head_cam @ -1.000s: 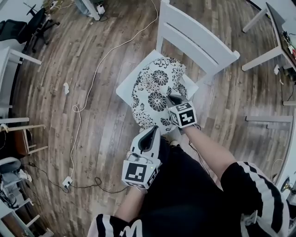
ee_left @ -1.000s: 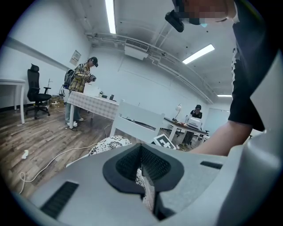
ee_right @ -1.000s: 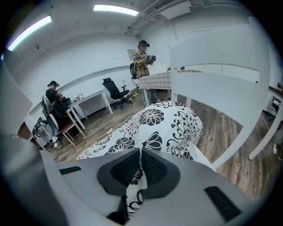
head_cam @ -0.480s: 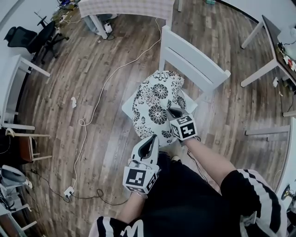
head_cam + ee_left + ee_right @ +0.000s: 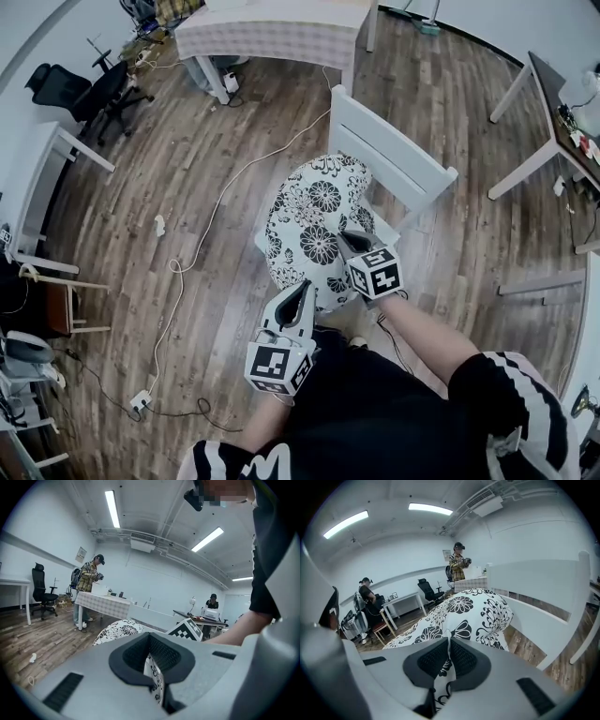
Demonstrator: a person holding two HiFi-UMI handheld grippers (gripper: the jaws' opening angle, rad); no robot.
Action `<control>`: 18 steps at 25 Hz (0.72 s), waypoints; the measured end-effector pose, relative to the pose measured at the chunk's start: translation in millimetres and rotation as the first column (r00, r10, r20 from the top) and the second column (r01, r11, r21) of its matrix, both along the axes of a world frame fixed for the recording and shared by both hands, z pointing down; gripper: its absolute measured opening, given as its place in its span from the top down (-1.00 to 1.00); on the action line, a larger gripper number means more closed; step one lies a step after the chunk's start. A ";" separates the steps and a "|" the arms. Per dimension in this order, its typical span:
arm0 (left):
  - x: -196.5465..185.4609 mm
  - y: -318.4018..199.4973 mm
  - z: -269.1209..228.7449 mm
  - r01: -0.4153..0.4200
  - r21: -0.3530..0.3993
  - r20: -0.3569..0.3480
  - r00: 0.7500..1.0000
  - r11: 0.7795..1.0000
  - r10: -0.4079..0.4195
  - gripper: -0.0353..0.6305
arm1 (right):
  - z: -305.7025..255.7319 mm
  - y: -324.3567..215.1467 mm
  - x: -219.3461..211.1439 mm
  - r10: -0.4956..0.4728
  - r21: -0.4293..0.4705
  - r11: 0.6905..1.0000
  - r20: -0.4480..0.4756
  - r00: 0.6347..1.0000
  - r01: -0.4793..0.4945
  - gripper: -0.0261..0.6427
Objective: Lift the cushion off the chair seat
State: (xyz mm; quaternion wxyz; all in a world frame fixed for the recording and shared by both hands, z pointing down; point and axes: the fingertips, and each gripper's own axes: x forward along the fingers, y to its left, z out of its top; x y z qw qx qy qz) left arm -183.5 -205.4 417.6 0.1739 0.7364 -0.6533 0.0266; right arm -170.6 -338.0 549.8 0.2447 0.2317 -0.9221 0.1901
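at the bottom of the head view the left gripper [image 5: 301, 287] is clamped on the near lower edge of the cushion [image 5: 317, 220]. its own view shows a fold of the printed cover pinched between the pads. just up and right, the right gripper [image 5: 349, 240] is closed on the cushion's right edge in the same way.

the cushion, white with black flowers, hangs tilted from both grips over the chair [image 5: 398, 155]. bare corners of the seat [image 5: 386, 228] show at its right and lower left. whether its far end touches the seat cannot be told. the slatted chair back stands just beyond it, at upper right.

left of the chair lies open wood floor [image 5: 141, 234], crossed by a white cable [image 5: 217, 199]. further off are a checked table [image 5: 272, 28] at the top, an office chair [image 5: 98, 84] at upper left and a desk [image 5: 558, 94] at right.

each marker cube [image 5: 278, 364] bears black-and-white squares. a wall poster [image 5: 81, 554] is too small to read.
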 end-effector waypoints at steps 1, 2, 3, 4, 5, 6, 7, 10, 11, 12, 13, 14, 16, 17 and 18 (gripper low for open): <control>-0.3 -0.5 -1.9 0.002 0.004 0.001 1.000 1.000 -0.002 0.89 | -5.0 -0.5 -0.9 -0.002 0.003 1.000 0.010 1.000 0.002 0.83; -0.3 -1.4 -3.6 0.003 0.008 0.003 1.000 1.000 -0.003 0.89 | -10.2 -1.7 -1.7 -0.003 0.006 1.000 0.020 1.000 0.003 0.83; -0.1 -2.7 -5.3 0.004 0.012 0.005 1.000 1.000 -0.004 0.89 | -15.6 -3.2 -2.5 -0.004 0.010 1.000 0.030 1.000 0.004 0.83; 0.4 -3.9 -6.9 0.004 0.015 0.007 1.000 1.000 -0.004 0.89 | -21.1 -4.9 -2.9 -0.005 0.014 1.000 0.040 0.999 0.005 0.83; 1.3 -4.9 -8.5 0.004 0.019 0.010 1.000 1.000 -0.004 0.89 | -26.4 -6.3 -2.9 -0.005 0.017 1.000 0.049 0.999 0.004 0.83; 2.2 -5.7 -10.2 0.002 0.022 0.012 1.000 1.000 -0.003 0.89 | -31.5 -7.4 -2.7 -0.004 0.020 1.000 0.058 0.998 0.003 0.83; 2.9 -6.2 -12.0 0.002 0.025 0.015 1.000 1.000 -0.002 0.89 | -36.7 -8.2 -2.6 -0.003 0.022 1.000 0.068 0.998 0.001 0.83; 3.7 -7.2 -17.8 0.005 0.036 0.025 1.000 0.999 -0.006 0.89 | -51.2 -9.0 -2.9 -0.006 0.036 0.999 0.095 0.995 0.002 0.83; 3.6 -7.3 -20.0 0.007 0.041 0.029 1.000 0.999 -0.008 0.89 | -55.7 -9.0 -2.9 -0.007 0.039 0.999 0.104 0.995 0.002 0.83; 3.1 -7.2 -22.2 0.009 0.045 0.032 0.999 0.999 -0.011 0.89 | -60.1 -8.7 -2.7 -0.007 0.042 0.999 0.114 0.993 0.002 0.83; 2.3 -6.8 -24.5 0.012 0.050 0.035 0.999 0.999 -0.014 0.89 | -64.5 -8.2 -2.6 -0.006 0.043 0.999 0.125 0.992 0.001 0.83; 1.1 -6.2 -26.8 0.016 0.054 0.039 0.999 0.998 -0.018 0.89 | -68.8 -7.4 -2.5 -0.006 0.044 0.999 0.135 0.991 0.001 0.83; -1.9 -5.1 -30.7 0.026 0.062 0.044 0.999 0.998 -0.029 0.89 | -77.2 -5.4 -2.3 -0.010 0.050 0.999 0.154 0.988 0.002 0.83; -3.5 -4.4 -32.4 0.032 0.065 0.047 0.998 0.997 -0.035 0.89 | -81.1 -4.1 -2.1 -0.012 0.053 0.999 0.162 0.987 0.004 0.83; -5.1 -3.9 -34.3 0.037 0.068 0.050 0.998 0.997 -0.040 0.89 | -85.1 -3.0 -1.9 -0.014 0.057 0.998 0.170 0.985 0.004 0.83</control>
